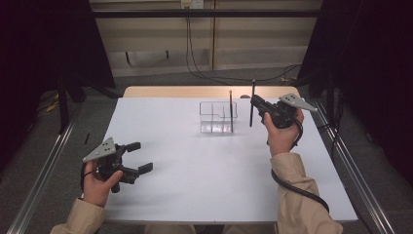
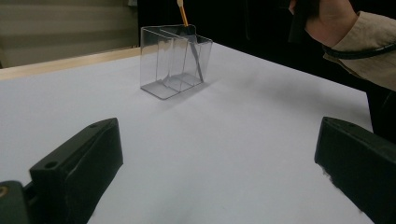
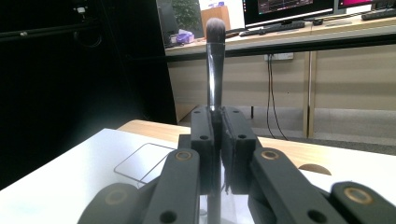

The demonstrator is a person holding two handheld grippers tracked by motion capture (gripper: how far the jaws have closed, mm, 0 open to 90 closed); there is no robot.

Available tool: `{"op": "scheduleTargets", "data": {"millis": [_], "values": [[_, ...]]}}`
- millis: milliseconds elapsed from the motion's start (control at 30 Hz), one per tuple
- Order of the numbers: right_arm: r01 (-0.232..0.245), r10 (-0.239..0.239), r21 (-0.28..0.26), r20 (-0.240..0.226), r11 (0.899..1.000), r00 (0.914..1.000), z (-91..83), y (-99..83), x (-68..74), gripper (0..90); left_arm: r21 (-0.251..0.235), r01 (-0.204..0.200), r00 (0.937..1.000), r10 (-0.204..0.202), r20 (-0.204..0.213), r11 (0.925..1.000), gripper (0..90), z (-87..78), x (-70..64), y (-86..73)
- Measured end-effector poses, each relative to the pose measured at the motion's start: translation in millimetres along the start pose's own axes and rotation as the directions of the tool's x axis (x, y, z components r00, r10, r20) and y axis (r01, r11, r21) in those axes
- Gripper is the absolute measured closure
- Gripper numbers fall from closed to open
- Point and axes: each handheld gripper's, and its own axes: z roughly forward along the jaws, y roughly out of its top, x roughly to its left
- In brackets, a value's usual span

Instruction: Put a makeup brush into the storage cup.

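The right gripper (image 1: 256, 103) is clamping a makeup brush (image 3: 214, 65) upright, at three o'clock of the clear organizer (image 1: 217, 117). The left gripper (image 1: 138, 157) is resting at seven o'clock, jaws wide apart, holding nothing. The jaws are hiding the brush's lower handle.

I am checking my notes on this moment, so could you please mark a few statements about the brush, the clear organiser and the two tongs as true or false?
1. The right tongs are shut on a makeup brush. True.
2. That brush is held lying flat. False: it stands upright, bristles on top.
3. The left tongs are open and hold nothing. True.
4. The clear organiser is empty. False: a thin brush already stands in it.
5. The left tongs rest against the organiser. False: they are well apart from it, near the person's edge of the white table.
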Motion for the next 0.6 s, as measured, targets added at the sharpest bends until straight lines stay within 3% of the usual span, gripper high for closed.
{"op": "scheduleTargets", "data": {"millis": [600], "values": [[0.001,-0.001,-0.027,-0.023,1.000,0.9997,12.6,5.4,4.3,84.4,0.000,0.002,1.0000,-0.002,0.000,1.0000,0.9,-0.7,0.9,-0.4]]}}
